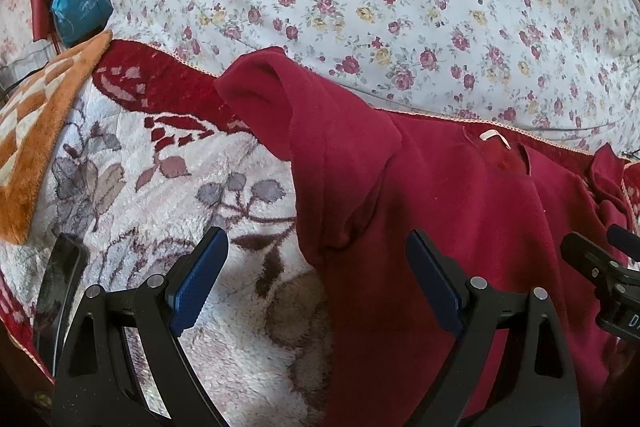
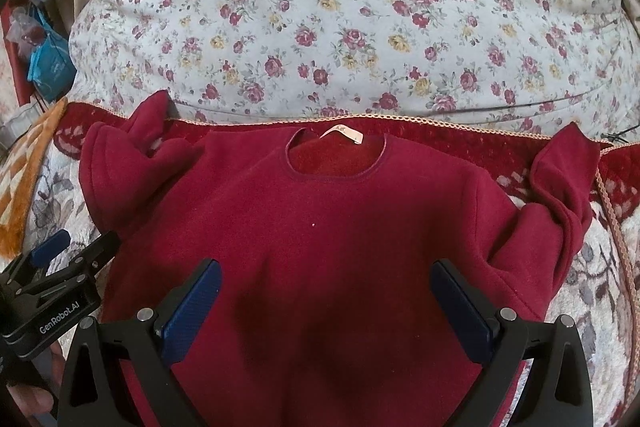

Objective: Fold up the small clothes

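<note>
The left gripper has its fingers wide apart and holds nothing. It hangs over the fuzzy blanket, at the left edge of the red sweater. The soft sweater lies flat on the blanket, neck hole away from the grippers, both sleeves bunched up. The right gripper hangs over its middle, fingers wide apart too, holding nothing. The sweater's bottom is cut off. A flowery quilt lies behind.

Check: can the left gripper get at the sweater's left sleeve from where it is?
Probably yes. The left gripper is open, its fingers straddling the red sweater edge, and the bunched left sleeve lies just ahead on the blanket, uncovered.
</note>
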Demonstrator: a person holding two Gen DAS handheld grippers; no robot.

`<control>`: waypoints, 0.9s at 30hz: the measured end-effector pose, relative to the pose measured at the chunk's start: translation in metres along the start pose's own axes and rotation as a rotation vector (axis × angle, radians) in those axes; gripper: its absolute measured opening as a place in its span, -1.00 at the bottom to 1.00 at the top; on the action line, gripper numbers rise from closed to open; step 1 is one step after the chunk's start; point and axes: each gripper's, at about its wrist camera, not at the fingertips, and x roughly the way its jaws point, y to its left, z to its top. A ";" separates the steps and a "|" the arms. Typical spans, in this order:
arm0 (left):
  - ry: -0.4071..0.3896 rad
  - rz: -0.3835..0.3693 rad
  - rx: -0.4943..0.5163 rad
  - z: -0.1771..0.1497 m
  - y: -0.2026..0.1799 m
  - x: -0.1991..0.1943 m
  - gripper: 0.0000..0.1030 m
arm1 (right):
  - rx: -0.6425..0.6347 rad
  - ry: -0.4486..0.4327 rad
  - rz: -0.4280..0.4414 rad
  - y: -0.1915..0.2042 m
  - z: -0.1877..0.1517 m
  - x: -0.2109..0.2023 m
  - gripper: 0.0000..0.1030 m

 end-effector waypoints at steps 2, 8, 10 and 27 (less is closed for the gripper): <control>0.000 -0.002 0.005 -0.001 -0.002 0.001 0.76 | 0.001 0.001 -0.004 -0.001 0.000 0.001 1.00; -0.001 -0.005 0.027 -0.003 -0.007 0.000 0.76 | 0.005 0.011 -0.020 -0.003 0.000 0.004 1.00; -0.003 -0.006 0.031 -0.003 -0.008 0.000 0.76 | 0.007 0.013 -0.023 -0.003 -0.002 0.005 1.00; -0.002 -0.009 0.029 -0.003 -0.006 -0.001 0.76 | -0.001 0.083 -0.044 -0.002 -0.003 0.008 1.00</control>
